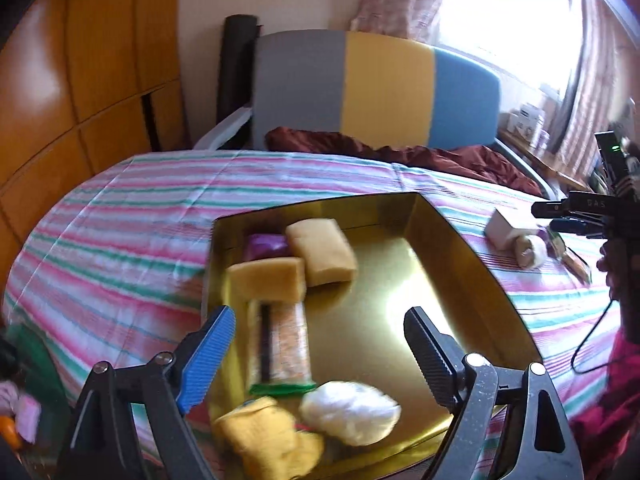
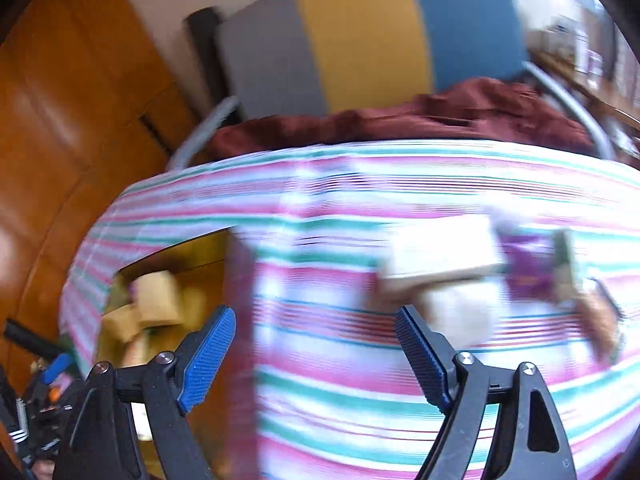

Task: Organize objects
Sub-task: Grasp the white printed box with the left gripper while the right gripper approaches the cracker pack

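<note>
A gold box (image 1: pixel 460 240) lies on the striped bedspread (image 1: pixel 120 220). It holds two yellow sponges (image 1: pixel 322 250), a purple packet (image 1: pixel 266 245), a long snack packet (image 1: pixel 280 344), a yellow cloth (image 1: pixel 264 438) and a white bundle (image 1: pixel 352 410). My left gripper (image 1: pixel 320 344) is open and empty above the box. My right gripper (image 2: pixel 316 344) is open and empty over the bedspread; it also shows in the left wrist view (image 1: pixel 560 216). Right of the box lie a white box (image 1: pixel 506 226), a white roll (image 1: pixel 530 250) and a purple packet (image 2: pixel 528 264). The right wrist view is blurred.
A grey, yellow and blue headboard (image 1: pixel 380 88) stands behind the bed, with a dark red blanket (image 1: pixel 400 152) at its foot. Wooden wardrobe doors (image 1: pixel 80 80) are on the left. A cluttered shelf (image 1: pixel 528 120) sits by the bright window.
</note>
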